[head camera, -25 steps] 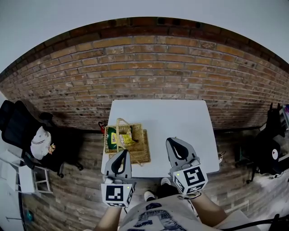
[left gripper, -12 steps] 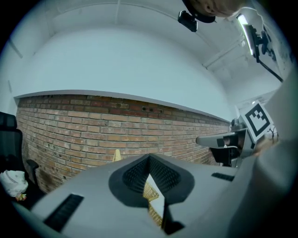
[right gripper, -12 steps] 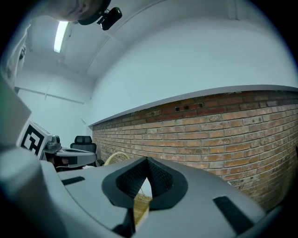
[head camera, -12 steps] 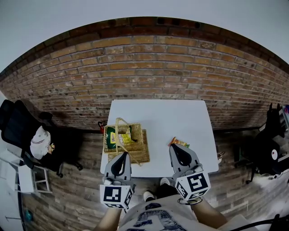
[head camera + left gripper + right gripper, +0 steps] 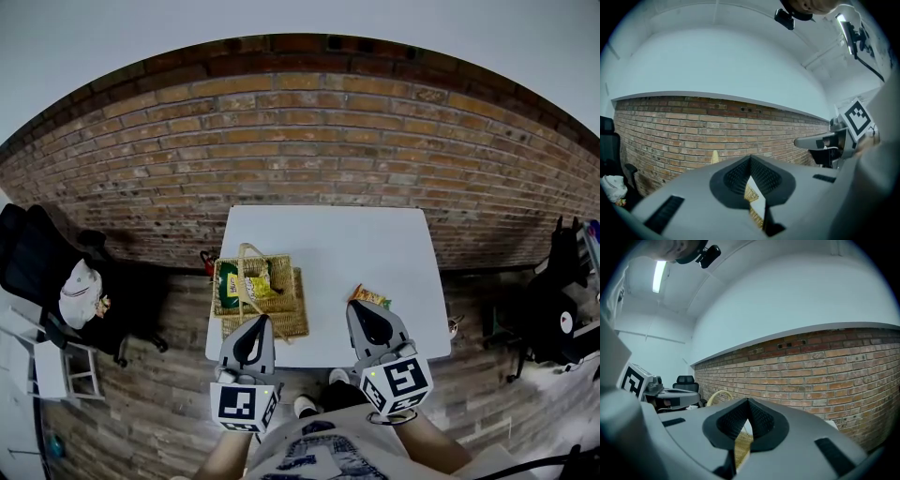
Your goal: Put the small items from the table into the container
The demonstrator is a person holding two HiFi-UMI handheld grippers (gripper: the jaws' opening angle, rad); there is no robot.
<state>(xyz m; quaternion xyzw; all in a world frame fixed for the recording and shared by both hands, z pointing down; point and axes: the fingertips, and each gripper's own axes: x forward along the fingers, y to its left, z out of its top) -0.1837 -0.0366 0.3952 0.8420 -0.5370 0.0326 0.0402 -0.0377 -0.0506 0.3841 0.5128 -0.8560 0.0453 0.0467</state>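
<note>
- Head view: a wicker basket point(image 5: 281, 326) sits on the left part of a white table point(image 5: 328, 239), its looped handle upright. A green packet point(image 5: 230, 279) and a yellow packet point(image 5: 259, 289) lie inside it.
- Head view: a small orange snack packet point(image 5: 372, 297) lies on the bare tabletop, well to the right of the basket.
- Head view: the left gripper point(image 5: 258, 322) hovers at the basket's near edge. The right gripper point(image 5: 355, 307) hovers to the right of the basket, its tip just short of the snack packet. A brick wall point(image 5: 309, 141) stands beyond the basket.
- Left gripper view: the jaws are pressed together at the tips with nothing between them. Basket weave shows through the gap below the tips, and the right gripper's marker cube point(image 5: 857, 117) is off to the basket's right.
- Right gripper view: the jaws are closed tip to tip and empty. The basket handle point(image 5: 717, 397) rises just left of them, and an office chair point(image 5: 685, 380) stands beyond the basket.
</note>
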